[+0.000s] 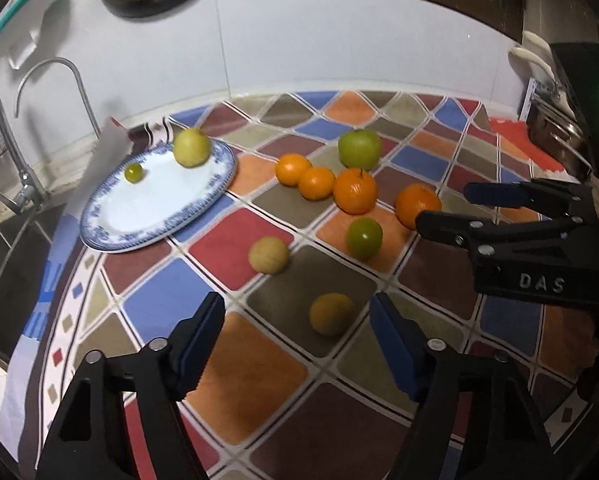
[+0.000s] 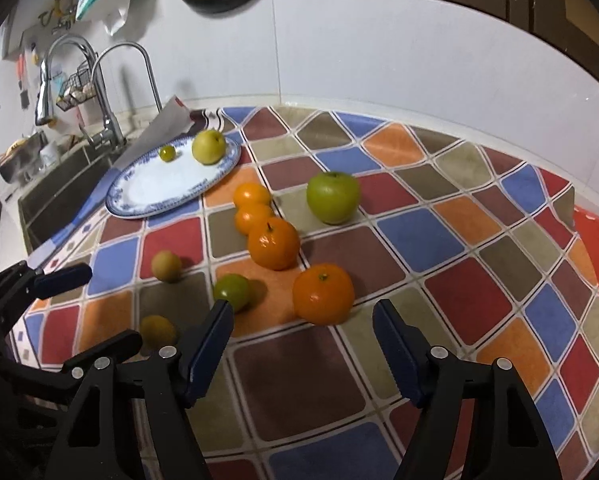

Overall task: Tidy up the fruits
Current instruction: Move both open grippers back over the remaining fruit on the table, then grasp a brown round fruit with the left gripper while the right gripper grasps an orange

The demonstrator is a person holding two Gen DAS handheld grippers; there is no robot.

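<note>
1. Near the worktop's front edge, in the left wrist view, the left gripper (image 1: 297, 334) stands wide and empty, its fingers framing a small yellowish fruit (image 1: 331, 314) on the tablecloth (image 1: 243, 372), probably its next pick. The plate (image 1: 147, 216), by the sink-side edge, already carries a yellow pear (image 1: 191, 147) and a tiny green fruit (image 1: 133, 172).
2. Across the same worktop, in the right wrist view, the right gripper (image 2: 301, 338) is likewise spread and empty, lined up on the nearest orange (image 2: 323, 294). Three more oranges (image 2: 273, 243) trail toward the plate; a green apple (image 2: 333, 197) sits mid-cloth.
</note>
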